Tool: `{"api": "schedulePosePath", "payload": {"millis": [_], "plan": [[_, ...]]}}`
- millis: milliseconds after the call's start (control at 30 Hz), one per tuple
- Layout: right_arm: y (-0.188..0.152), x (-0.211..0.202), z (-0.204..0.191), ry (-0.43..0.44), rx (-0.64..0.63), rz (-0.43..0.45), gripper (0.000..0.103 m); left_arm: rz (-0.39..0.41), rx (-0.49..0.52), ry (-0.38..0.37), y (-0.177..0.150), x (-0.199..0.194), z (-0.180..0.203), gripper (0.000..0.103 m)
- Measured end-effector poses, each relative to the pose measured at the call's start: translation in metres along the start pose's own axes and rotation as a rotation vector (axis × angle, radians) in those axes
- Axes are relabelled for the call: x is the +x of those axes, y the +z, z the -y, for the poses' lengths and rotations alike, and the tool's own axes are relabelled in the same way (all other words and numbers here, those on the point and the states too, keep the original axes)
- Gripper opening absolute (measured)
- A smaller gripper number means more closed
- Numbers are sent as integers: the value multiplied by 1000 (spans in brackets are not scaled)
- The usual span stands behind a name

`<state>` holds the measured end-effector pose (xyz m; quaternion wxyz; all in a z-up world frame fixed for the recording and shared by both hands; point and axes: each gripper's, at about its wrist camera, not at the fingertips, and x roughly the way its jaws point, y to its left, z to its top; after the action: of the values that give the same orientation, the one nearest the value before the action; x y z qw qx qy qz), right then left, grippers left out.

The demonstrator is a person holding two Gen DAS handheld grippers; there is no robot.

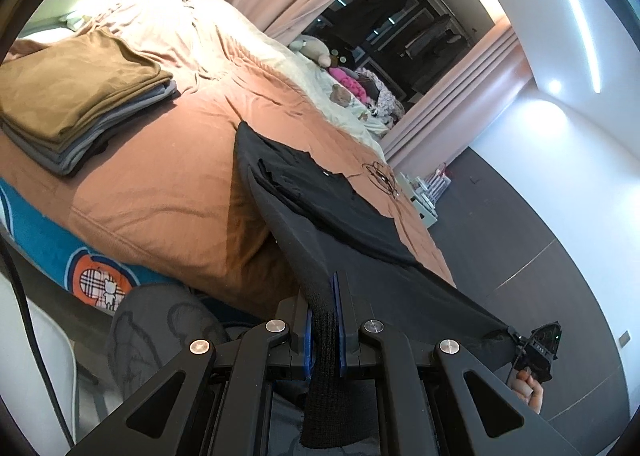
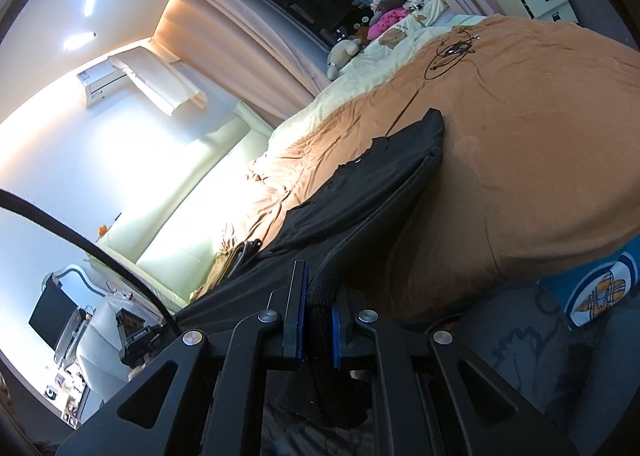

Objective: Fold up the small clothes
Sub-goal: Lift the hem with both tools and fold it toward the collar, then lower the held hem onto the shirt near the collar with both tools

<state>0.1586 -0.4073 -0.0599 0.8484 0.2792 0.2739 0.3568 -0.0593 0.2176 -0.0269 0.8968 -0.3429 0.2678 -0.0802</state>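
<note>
Both grippers – left gripper (image 1: 325, 320) and right gripper (image 2: 318, 320) – clamp the ribbed hem of a black garment (image 1: 320, 196), its far half lying on the brown bedspread (image 1: 160, 184); uneven pulling could likely skew the fold – or drag it off the bed

No words or numbers can be read in either view. The small white mark on the black garment (image 1: 326, 192) ahead of the left gripper (image 1: 323, 320) may be a label, but it is too small to make out.
</note>
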Motion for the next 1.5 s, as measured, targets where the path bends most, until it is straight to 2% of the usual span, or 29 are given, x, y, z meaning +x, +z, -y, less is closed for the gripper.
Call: {"api": "schedulePosePath", "payload": {"millis": [267,433,633,833,1100,1500], "plan": [[19,8,9,-19,7,-14,6,24,3,-34,13,5,1,9],[54,28,12,-14,2,-14,6,40,8,-41,33,18,5,9],[101,58,14,7,-11,1,6,71,-3,-45,77,39,8,9],[141,99,17,-5,-25,-3,6,70,12,-29,117,67,15,9],[164,149,28,-44,7,-3,6,55,2,8,164,114,10,9],[199,213,34,-108,55,-38,6,6,-30,84,207,186,-5,9]]}}
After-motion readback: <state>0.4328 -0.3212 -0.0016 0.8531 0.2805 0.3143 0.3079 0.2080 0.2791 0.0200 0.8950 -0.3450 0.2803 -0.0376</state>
